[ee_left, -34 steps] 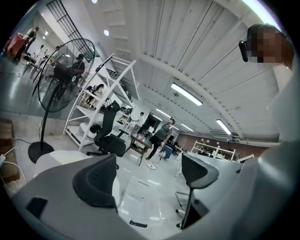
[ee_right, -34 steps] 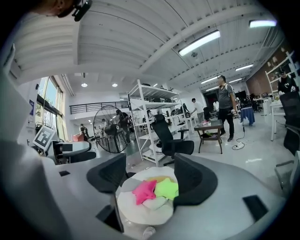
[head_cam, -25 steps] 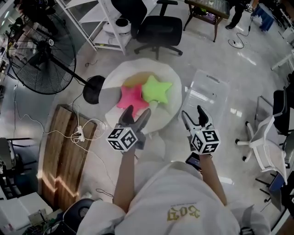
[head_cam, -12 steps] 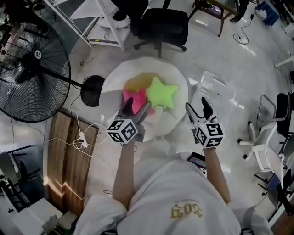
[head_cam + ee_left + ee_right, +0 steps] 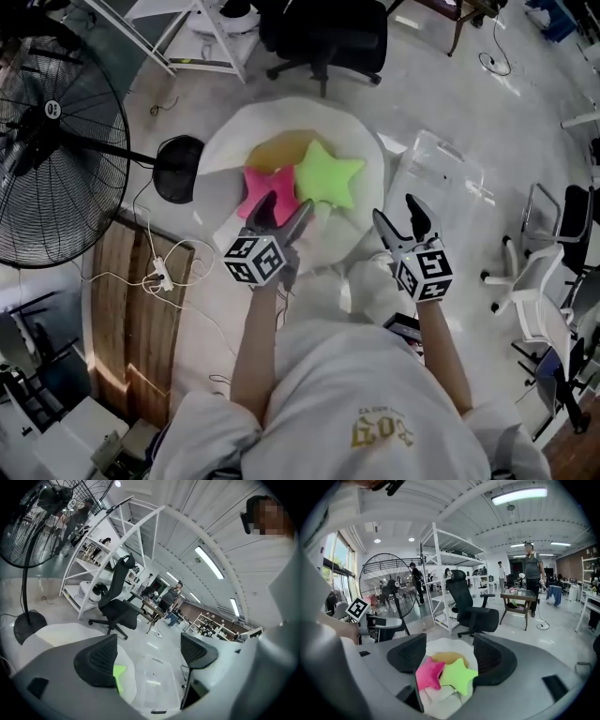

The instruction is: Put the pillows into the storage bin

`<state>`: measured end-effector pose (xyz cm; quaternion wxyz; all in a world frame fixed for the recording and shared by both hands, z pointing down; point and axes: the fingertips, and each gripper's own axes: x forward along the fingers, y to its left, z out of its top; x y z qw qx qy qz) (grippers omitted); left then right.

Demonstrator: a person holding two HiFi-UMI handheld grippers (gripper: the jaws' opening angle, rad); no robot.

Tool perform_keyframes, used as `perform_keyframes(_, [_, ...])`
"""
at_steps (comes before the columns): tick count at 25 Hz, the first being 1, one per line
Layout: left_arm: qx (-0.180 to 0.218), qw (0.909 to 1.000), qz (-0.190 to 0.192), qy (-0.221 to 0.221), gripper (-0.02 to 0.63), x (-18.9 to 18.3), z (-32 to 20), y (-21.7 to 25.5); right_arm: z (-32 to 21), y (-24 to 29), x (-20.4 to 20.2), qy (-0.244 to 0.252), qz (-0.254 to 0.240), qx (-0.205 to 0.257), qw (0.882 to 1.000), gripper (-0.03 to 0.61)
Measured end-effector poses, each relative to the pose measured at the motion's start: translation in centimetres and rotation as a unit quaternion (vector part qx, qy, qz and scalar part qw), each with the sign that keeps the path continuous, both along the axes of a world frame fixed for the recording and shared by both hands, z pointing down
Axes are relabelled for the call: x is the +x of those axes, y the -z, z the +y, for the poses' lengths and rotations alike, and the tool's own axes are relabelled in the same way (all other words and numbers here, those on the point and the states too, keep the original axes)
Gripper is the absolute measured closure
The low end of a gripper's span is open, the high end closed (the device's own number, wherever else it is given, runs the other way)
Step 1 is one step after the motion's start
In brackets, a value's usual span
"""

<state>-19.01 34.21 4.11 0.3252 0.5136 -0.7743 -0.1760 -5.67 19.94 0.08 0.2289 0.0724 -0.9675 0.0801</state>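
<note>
The left gripper [image 5: 150, 654] has its jaws spread, with nothing pinched between them. In the left gripper view the gap between them frames the clear storage bin [image 5: 153, 673], which sits on the floor ahead of the jaws and well apart from them. One tip of the green star pillow [image 5: 119, 672] shows just beside the inner edge of the jaw on that view's left.

The right gripper [image 5: 449, 660] also has its jaws spread and holds nothing. In the right gripper view the pillows lie ahead of the gap and below it, touched by neither jaw. The pink star pillow [image 5: 427, 673] is toward the jaw on that view's left, and the green star is beside it toward the other jaw. A yellow pillow [image 5: 448, 657] lies partly under both, farther from the jaws. All three rest on a white floor cushion [image 5: 439, 701].

In the head view the left jaws hang over the pink star's near edge. The bin stands beyond the right jaws, beside the cushion.
</note>
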Motion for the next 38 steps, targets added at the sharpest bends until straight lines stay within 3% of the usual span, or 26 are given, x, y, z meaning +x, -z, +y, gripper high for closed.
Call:
perform_keyframes(12, [-0.023, 0.999, 0.034, 0.02, 0.16, -0.7, 0.2, -3.7, 1.0, -3.5, -4.0, 0.075, 0.023, -0.007, 0.997, 0.268])
perform_keyframes(20, [-0.068, 0.9969, 0.04, 0.008, 0.16, -0.3, 0.5, -8.5, 3.4, -8.9, -6.4, 0.153, 0.065, 0.001, 0.986, 0.265])
perform_keyframes(29, [-0.122, 0.9891, 0.083, 0.004, 0.164, 1.5, 2.4, -18.0, 5.1, -18.5, -6.9, 0.214, 0.124, -0.003, 0.969, 0.265])
perform_keyframes(38, [-0.172, 0.9757, 0.134, 0.016, 0.169, 2.6, 3.9, -31.2, 7.0, -31.9, -5.9, 0.28, 0.195, -0.02, 0.94, 0.265])
